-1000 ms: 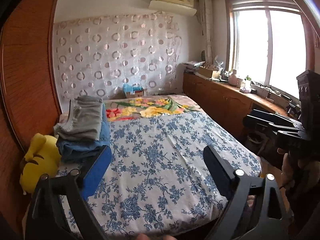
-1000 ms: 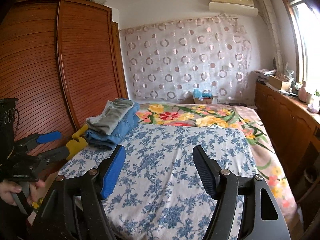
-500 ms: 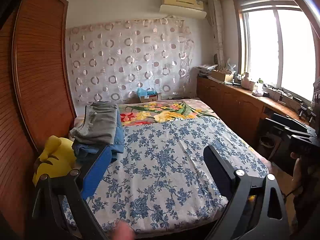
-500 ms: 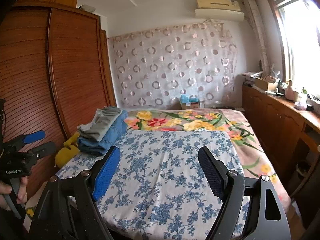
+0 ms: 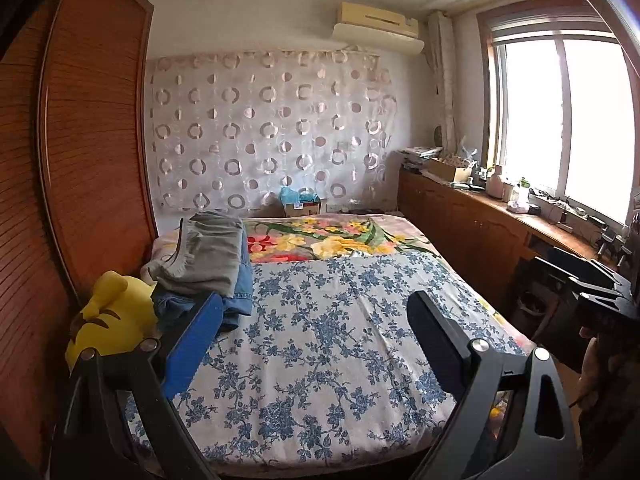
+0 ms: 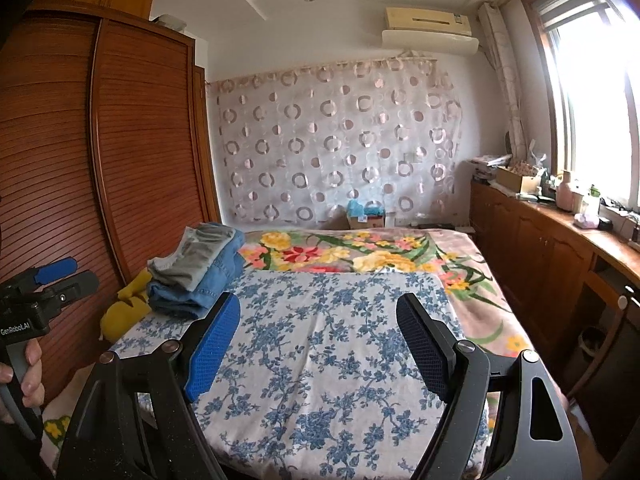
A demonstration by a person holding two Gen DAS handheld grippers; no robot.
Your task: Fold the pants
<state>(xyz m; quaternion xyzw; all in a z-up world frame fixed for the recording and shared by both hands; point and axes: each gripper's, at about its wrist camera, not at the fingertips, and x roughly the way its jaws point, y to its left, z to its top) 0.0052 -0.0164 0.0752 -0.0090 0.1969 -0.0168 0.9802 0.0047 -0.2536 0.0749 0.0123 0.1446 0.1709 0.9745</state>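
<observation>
A stack of folded pants lies on the left side of the bed: grey pants on top of blue jeans. The stack also shows in the right wrist view, with the grey pants over the jeans. My left gripper is open and empty, held back from the foot of the bed. My right gripper is open and empty too, off the foot of the bed. Each gripper shows at the edge of the other's view, the right one and the left one.
The bed has a blue floral sheet and a flowered blanket at the far end. A yellow plush toy sits beside the stack. A wooden wardrobe stands left; a long cabinet with clutter runs under the window.
Both grippers have drawn back and up from the bed, so more of the room and the ceiling shows. Both stay open and empty. The pants stack has not moved.
</observation>
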